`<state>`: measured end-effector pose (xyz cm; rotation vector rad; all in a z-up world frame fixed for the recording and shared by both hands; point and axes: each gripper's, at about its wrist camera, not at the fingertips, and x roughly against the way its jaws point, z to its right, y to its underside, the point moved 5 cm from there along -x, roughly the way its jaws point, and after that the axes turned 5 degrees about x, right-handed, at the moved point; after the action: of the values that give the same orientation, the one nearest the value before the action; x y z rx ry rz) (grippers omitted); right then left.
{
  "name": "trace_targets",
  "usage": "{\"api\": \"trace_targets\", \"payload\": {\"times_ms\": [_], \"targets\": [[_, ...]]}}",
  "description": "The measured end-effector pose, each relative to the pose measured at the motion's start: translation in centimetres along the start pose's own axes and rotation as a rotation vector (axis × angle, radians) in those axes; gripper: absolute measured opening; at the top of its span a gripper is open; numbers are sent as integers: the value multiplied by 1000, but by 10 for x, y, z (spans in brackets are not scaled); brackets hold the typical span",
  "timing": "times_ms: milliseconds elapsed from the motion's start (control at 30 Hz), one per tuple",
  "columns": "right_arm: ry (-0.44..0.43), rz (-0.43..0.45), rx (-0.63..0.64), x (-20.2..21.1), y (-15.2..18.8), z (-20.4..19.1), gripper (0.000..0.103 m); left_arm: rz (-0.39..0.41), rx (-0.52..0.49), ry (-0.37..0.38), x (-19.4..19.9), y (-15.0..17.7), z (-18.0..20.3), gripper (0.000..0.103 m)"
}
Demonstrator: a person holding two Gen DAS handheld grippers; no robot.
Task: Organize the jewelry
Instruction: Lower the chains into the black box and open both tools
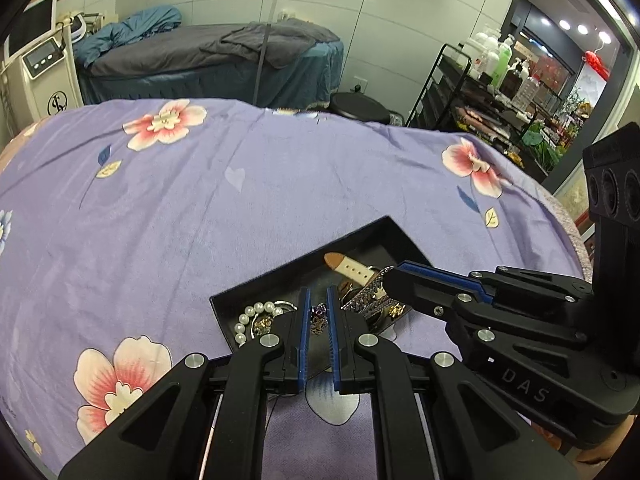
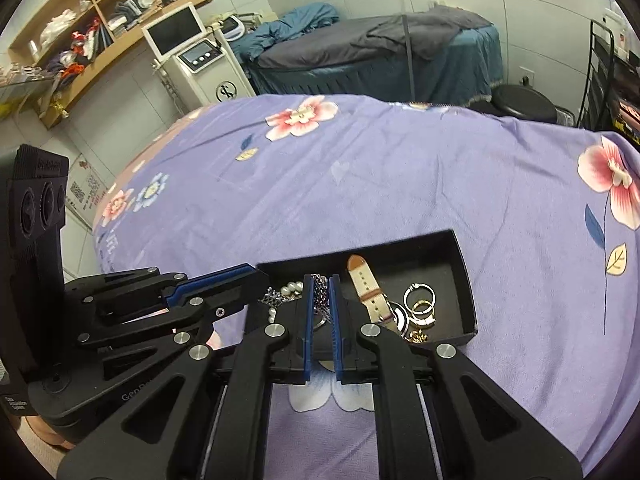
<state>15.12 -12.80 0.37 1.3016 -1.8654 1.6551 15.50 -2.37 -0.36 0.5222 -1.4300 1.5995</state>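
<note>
Both grippers hang over the black tray on the flowered bedspread. The left gripper and right gripper have fingers drawn together, pinching nothing. The jewelry lies tangled inside: pearl strand, watch strap, rings. A grab may drag neighbouring chains out together.

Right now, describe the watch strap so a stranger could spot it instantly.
On the purple flowered bedspread sits a shallow black tray of jewelry. The watch strap lies near its middle: a flat cream band with punched holes and a tan tip, unlike the pearls and metal rings beside it.
</note>
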Motion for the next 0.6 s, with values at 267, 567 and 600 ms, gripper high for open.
{"api": "trace_targets", "payload": {"times_ms": [267, 567, 600], "targets": [[18, -58, -17, -20, 20, 9, 8, -47, -26, -28, -21, 13, 0, 8], [79, -32, -12, -15, 17, 17, 9, -37, -65, -73, -21, 12, 2, 24], [103, -33, -1, -14, 17, 17, 13, -32, -66, -87, -20, 11, 2, 34]]}}
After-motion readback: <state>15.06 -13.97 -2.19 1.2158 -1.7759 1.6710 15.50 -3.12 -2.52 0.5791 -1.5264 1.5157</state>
